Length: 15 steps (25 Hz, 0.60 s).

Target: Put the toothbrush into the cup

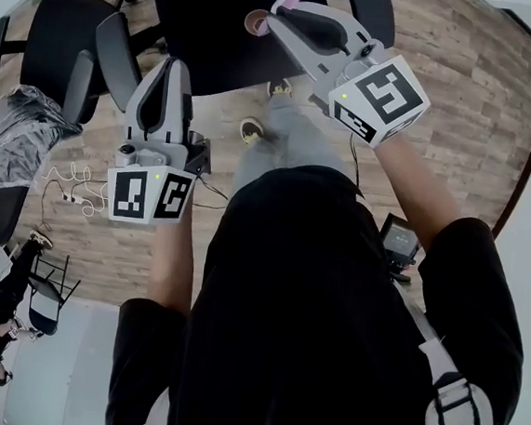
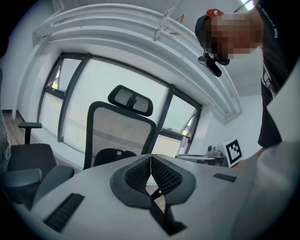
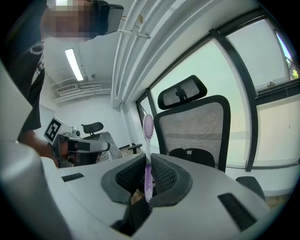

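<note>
Purple toothbrush (image 3: 148, 140) clamped in right tool (image 3: 149, 164), long axis along the jaws, head past tips; left tool (image 2: 151, 161) clenched empty; cup unseen.

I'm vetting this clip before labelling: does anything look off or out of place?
Nothing looks spilled or damaged. The toothbrush stands upright, clamped in the right gripper, head end up. The left gripper has its jaws shut on nothing. The only oddity is that neither gripper view shows a cup, just office chairs and windows.

surface: wood-plank floor (image 1: 463, 104) | on it: loose white cable (image 1: 70, 188); black office chair (image 1: 62, 47); person's shoe (image 1: 251, 131)
</note>
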Motion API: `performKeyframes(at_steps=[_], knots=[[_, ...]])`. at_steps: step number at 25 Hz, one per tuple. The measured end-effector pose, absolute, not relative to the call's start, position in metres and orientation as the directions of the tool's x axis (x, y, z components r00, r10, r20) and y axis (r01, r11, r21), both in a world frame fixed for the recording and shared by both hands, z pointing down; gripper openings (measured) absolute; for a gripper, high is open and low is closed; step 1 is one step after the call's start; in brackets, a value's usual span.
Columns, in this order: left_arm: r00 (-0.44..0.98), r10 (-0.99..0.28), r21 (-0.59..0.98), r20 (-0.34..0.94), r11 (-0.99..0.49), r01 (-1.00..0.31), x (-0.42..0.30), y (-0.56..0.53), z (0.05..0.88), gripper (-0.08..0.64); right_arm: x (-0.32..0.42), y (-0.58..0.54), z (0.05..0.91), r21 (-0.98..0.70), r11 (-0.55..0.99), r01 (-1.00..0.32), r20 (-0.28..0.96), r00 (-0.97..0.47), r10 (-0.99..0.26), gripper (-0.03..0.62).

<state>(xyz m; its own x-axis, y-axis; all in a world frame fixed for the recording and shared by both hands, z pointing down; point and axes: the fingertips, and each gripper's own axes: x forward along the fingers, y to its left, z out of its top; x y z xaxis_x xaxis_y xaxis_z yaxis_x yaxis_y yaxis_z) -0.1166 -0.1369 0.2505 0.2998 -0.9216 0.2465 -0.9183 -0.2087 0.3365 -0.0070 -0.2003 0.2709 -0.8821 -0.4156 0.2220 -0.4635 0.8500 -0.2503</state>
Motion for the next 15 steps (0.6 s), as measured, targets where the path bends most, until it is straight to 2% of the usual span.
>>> performKeyframes(at_steps=[9, 15], knots=[[0.266, -0.922, 0.371, 0.283, -0.15, -0.916, -0.116, -0.15, 0.299, 0.023, -0.02, -0.211, 0.323, -0.256, 0.878, -0.404, 0.253, -0.905, -0.342, 0.049], [0.251, -0.912, 0.391, 0.325, -0.112, -0.913, -0.117, -0.152, 0.344, 0.023, -0.017, -0.218, 0.372, -0.288, 0.863, -0.415, 0.282, -0.898, -0.337, 0.049]])
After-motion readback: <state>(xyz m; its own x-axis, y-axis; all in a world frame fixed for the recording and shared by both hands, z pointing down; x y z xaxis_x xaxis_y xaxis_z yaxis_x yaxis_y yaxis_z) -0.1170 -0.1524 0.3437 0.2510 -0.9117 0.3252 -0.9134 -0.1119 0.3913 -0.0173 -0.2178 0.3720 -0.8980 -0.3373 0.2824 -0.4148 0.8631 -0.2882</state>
